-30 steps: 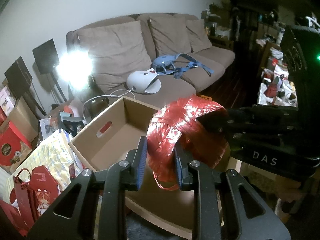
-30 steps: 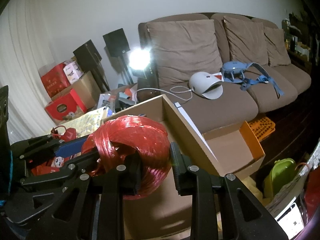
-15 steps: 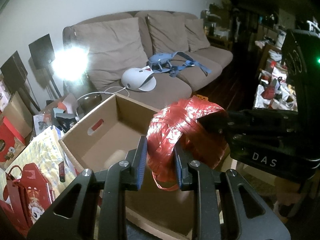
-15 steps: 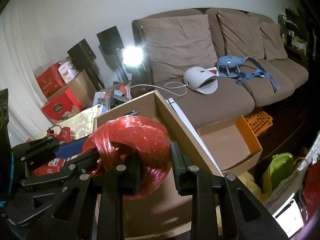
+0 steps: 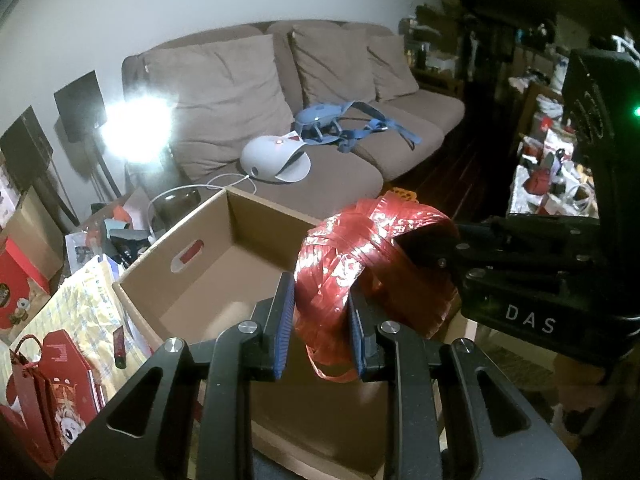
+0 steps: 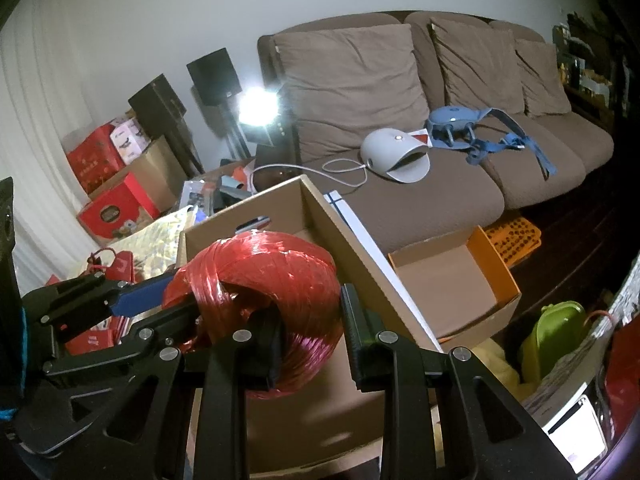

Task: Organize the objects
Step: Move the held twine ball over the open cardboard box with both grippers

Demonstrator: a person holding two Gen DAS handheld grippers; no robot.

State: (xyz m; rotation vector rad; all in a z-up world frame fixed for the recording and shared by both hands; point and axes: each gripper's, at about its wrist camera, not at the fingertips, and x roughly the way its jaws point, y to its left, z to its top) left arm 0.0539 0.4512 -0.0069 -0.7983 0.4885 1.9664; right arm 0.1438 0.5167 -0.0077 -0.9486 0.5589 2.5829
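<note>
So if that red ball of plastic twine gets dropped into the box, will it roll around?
Probably a little: the red twine ball looks rounded. Its wound strands seem soft and light, so it should settle quickly in the cardboard box.

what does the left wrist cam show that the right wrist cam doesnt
Only the left wrist view shows the oval handle cutout in the big cardboard box's wall and the cluttered table in the dark far right.

Only the right wrist view shows the small orange-edged box, the green container and the orange crate by the sofa.

Both show the red twine ball held over the big cardboard box by both grippers, the brown sofa, the white dome device and the blue harness.
</note>
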